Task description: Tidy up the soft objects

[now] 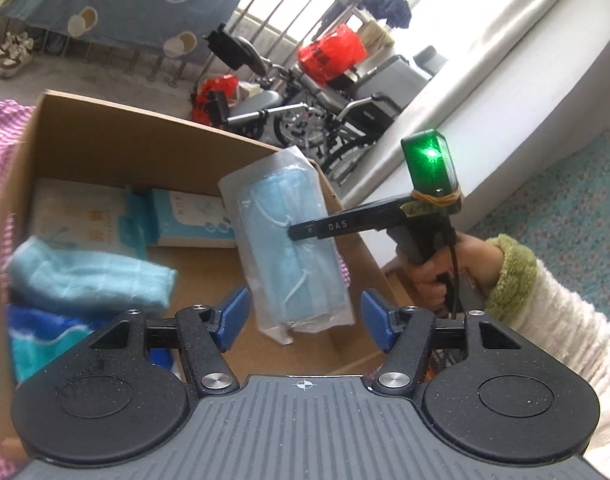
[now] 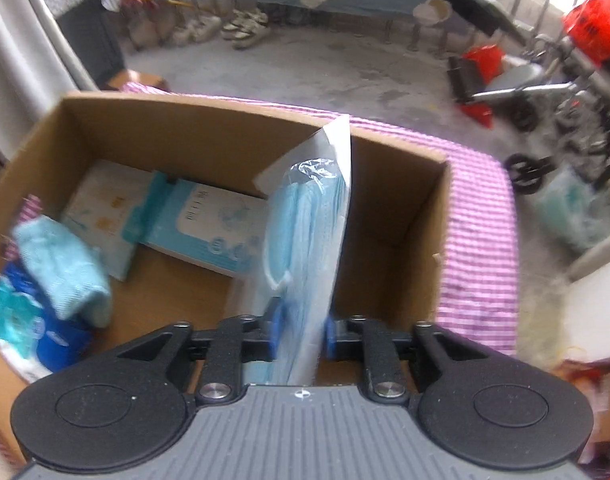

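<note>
Right wrist view: right gripper point(image 2: 301, 330) clamped on a clear packet of blue face masks point(image 2: 305, 236), held on edge above the open cardboard box point(image 2: 209, 118), blue pads pressed to both faces of the packet. Already inside the box: two flat tissue packs point(image 2: 201, 224) against the far wall, a folded light blue towel point(image 2: 65, 272) at the left, a blue printed pack point(image 2: 29, 324) beneath it. Judged partly done: several soft items boxed, mask packet not yet released. Bare cardboard floor on the right half of the box, wide enough by eye for the packet to lie flat. Right wall of the box near the packet; pink checked cloth point(image 2: 477, 248) beyond that wall.

Left wrist view: left gripper point(image 1: 305, 316) spread wide and holding nothing, hovering at the near rim of the box, just beside the hanging packet. Right-hand tool entering from the right over the box wall.
</note>
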The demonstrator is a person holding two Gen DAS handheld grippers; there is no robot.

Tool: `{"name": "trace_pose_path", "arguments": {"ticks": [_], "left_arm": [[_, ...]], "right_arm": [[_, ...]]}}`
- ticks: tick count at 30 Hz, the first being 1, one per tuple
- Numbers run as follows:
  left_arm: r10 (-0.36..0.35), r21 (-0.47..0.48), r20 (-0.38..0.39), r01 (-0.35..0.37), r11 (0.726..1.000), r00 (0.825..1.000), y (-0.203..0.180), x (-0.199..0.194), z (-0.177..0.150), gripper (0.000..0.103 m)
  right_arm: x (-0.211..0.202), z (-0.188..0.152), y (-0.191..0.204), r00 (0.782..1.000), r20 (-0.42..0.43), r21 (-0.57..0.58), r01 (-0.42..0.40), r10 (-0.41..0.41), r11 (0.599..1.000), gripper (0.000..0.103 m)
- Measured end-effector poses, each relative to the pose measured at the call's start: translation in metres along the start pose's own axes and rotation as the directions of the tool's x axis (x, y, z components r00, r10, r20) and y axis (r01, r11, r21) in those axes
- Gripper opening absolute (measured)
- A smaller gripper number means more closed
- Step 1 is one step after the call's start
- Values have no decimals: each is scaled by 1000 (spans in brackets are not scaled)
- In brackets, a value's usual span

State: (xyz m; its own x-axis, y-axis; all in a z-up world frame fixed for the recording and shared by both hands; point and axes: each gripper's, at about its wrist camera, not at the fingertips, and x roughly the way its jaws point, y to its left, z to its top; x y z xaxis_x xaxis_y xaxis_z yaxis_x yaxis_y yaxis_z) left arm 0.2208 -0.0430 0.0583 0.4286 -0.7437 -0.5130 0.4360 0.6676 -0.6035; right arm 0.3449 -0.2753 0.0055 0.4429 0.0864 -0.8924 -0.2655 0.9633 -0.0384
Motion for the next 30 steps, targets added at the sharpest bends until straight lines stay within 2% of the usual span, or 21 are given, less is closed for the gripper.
{"name": "trace_pose_path", "arguments": {"ticks": [3,7,9,11,14,18,20,25,30], "left_arm": [[1,3,23,-1,1000,1000,1,-15,-7,65],[10,14,64,-10,1000,998,2,-35,-17,68],[12,13,77,-13,1000,997,4,-40,-20,71],[20,3,89,-21,1000,996,9,-47,-25,71],[32,-13,101,-31,999,994,15,-53,-28,71],[39,-33,111,-35,999,993,22,-57,-28,71],[34,-35,115,-30,999,993,24,-58,-28,71],[27,-35,118,-23,999,993,27,-60,-28,72],[26,-40,112,-21,999,993,33,-63,-35,72]], "right_arm": [[-11,2,12,990,47,-69,135,-132,988,48],[-34,4,23,970,136,-80,213,-201,974,48],[-41,4,32,973,155,-106,187,-170,977,48],[-34,2,47,986,120,-157,131,-113,979,45],[-6,-2,70,999,-1,-242,37,-38,970,41],[30,-2,85,988,-156,-279,-60,16,958,40],[46,-4,86,979,-202,-281,-39,-19,959,40],[64,-2,74,968,-226,-259,45,-106,965,39],[70,2,59,968,-222,-200,73,-118,977,39]]}}
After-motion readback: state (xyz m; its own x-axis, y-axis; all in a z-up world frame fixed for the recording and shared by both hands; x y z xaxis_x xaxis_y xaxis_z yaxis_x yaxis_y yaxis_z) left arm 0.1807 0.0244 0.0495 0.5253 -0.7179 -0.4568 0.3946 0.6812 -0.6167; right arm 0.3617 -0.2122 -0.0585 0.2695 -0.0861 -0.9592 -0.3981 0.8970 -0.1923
